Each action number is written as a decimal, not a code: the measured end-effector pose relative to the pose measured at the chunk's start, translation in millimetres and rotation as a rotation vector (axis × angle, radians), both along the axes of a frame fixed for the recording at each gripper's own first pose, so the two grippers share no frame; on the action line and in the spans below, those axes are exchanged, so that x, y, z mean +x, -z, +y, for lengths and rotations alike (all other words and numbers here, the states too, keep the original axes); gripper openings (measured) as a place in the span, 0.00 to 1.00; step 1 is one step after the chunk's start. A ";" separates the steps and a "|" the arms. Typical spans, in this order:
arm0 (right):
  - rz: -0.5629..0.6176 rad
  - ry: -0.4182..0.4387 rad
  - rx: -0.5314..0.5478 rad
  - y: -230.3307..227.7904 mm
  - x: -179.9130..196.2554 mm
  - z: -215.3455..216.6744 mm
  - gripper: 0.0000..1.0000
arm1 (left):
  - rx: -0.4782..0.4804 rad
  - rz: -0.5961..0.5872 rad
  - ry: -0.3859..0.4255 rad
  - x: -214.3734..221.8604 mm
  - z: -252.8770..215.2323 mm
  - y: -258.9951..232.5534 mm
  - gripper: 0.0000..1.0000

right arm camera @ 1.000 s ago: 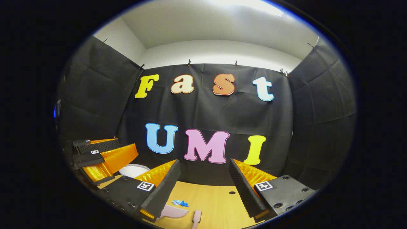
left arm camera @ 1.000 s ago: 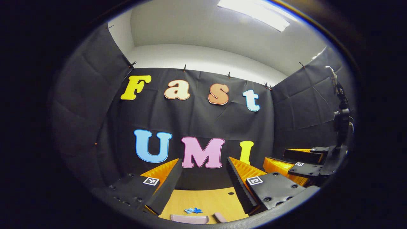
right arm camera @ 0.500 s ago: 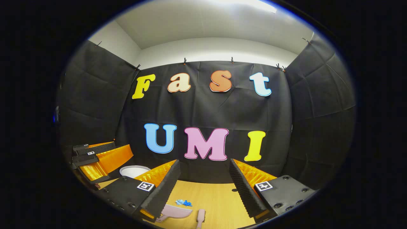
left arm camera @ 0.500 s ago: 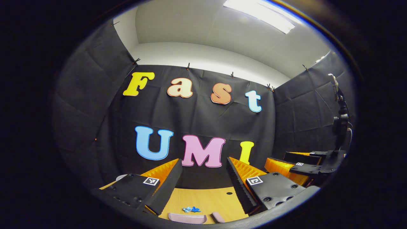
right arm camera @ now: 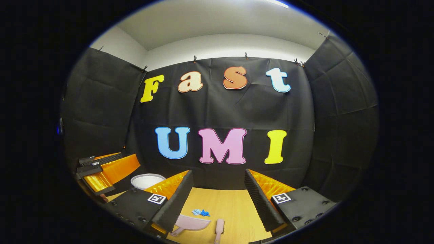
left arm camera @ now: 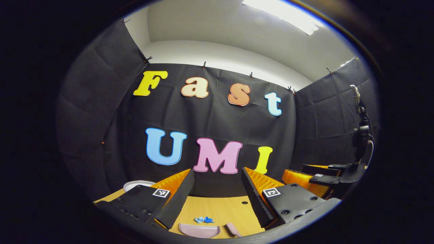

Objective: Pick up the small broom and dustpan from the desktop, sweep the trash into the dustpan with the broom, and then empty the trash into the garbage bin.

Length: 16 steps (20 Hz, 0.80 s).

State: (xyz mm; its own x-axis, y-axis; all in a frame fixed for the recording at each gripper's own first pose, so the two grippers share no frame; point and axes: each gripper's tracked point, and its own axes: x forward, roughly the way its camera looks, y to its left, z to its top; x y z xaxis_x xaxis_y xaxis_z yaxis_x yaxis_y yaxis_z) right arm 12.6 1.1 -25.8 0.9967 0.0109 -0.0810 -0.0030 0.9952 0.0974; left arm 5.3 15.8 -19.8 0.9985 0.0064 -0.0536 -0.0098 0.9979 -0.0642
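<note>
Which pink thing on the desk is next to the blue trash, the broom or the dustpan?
The dustpan. Its wide scoop sits just in front of the blue trash, nearly touching it. The small broom lies off to the side, apart from it.

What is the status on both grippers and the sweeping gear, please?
Both grippers open, holding nothing. Dustpan, broom and blue trash lying on desk, untouched. Nothing in the way.

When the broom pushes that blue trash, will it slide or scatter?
The blue trash looks like small crumpled scraps, so probably very light and apt to scatter. The desktop looks smooth, so it should slide easily toward the dustpan beside it.
</note>
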 end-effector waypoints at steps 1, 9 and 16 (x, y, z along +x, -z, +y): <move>0.000 0.000 0.003 0.0 0.9 -0.3 0.92 | -0.003 0.001 0.001 0.0 0.4 0.2 0.84; 0.002 -0.011 -0.004 -1.1 6.1 5.8 0.92 | -0.003 -0.015 0.005 1.8 4.0 -1.1 0.82; 0.038 -0.022 -0.022 15.2 14.2 11.4 0.92 | 0.029 0.043 -0.009 4.7 16.9 13.1 0.82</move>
